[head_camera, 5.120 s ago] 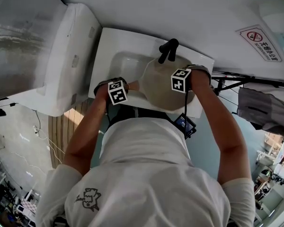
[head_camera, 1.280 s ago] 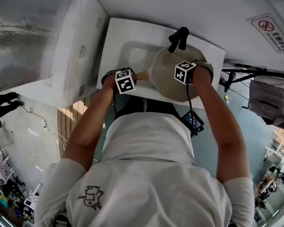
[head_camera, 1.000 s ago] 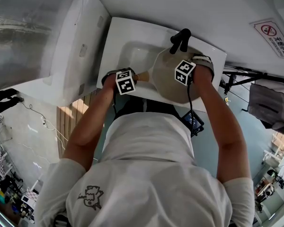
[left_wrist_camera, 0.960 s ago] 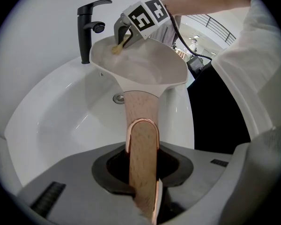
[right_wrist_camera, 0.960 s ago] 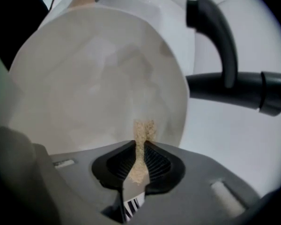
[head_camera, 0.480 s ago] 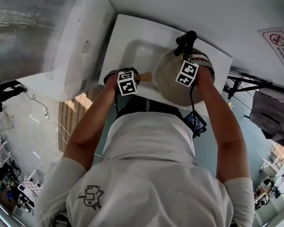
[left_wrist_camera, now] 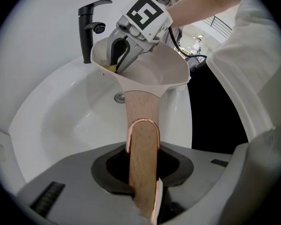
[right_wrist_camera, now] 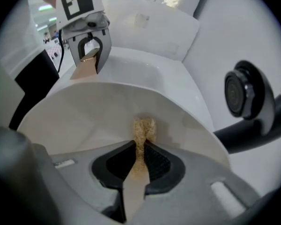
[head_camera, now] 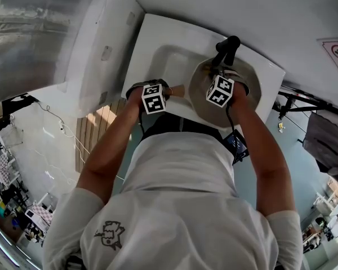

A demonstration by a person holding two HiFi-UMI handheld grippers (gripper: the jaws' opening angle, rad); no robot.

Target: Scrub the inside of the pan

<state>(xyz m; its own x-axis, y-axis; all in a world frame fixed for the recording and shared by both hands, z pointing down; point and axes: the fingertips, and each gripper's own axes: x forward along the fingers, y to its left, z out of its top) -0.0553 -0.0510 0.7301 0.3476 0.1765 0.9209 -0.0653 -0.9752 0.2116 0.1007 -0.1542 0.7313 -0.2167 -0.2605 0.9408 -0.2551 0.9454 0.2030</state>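
Note:
A cream pan (head_camera: 249, 92) is held tilted over the white sink (head_camera: 152, 44). My left gripper (left_wrist_camera: 143, 172) is shut on the pan's wooden handle (left_wrist_camera: 141, 125), which has a copper edge. My right gripper (right_wrist_camera: 139, 161) is shut on a thin yellow scrubbing pad (right_wrist_camera: 143, 131). The pad's tip presses on the pan's inner wall (right_wrist_camera: 107, 111). In the left gripper view the right gripper (left_wrist_camera: 118, 55) reaches down into the pan (left_wrist_camera: 164, 71) by its far rim. In the head view both marker cubes hide the jaws.
A black faucet (head_camera: 228, 48) stands right behind the pan, its knob (right_wrist_camera: 243, 97) close to my right gripper. The drain (left_wrist_camera: 120, 97) lies in the basin under the pan. A large white appliance (head_camera: 101, 44) borders the sink on the left.
My right gripper has shifted from the pan's right rim toward its middle and far side with the pad. The left gripper keeps its hold on the handle.

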